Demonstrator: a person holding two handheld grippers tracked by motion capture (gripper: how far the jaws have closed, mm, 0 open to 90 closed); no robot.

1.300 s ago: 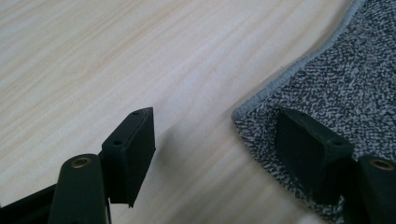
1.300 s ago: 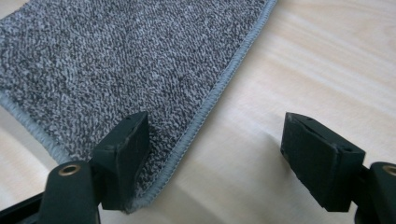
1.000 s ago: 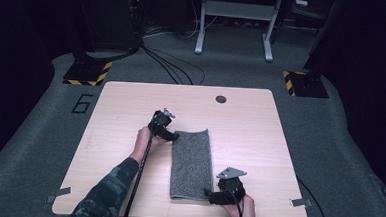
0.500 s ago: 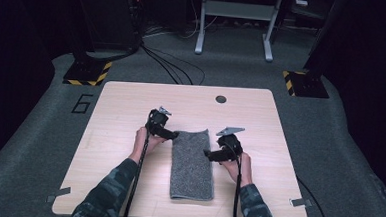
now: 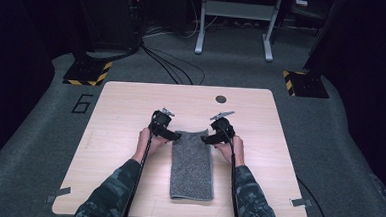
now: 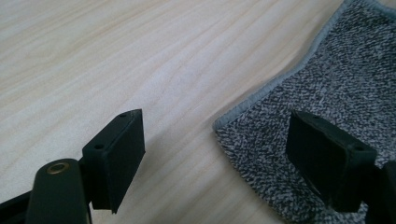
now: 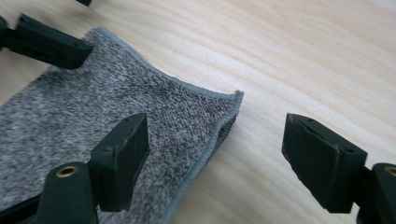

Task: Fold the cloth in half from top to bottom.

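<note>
Grey terry cloth, a folded towel (image 5: 192, 163), is lying lengthwise on the pale wooden table (image 5: 126, 105), its far end between our two hands and its near end close to the table's near edge. We are holding the left gripper (image 5: 166, 132) at the towel's far left corner; in the left gripper view its jaws are standing wide apart and gripping nothing, one over bare wood and the other over the grey pile, with the towel's hemmed corner (image 6: 224, 122) lying between them. We are holding the right gripper (image 5: 211, 137) at the far right corner; in the right gripper view its jaws are likewise gaping and empty, one above the cloth and the other above the wood, and the doubled corner of the towel (image 7: 231, 109) is sitting in the gap, untouched by either pad. The left gripper (image 7: 44, 39) is showing at the upper left of that view, across the towel's far end.
</note>
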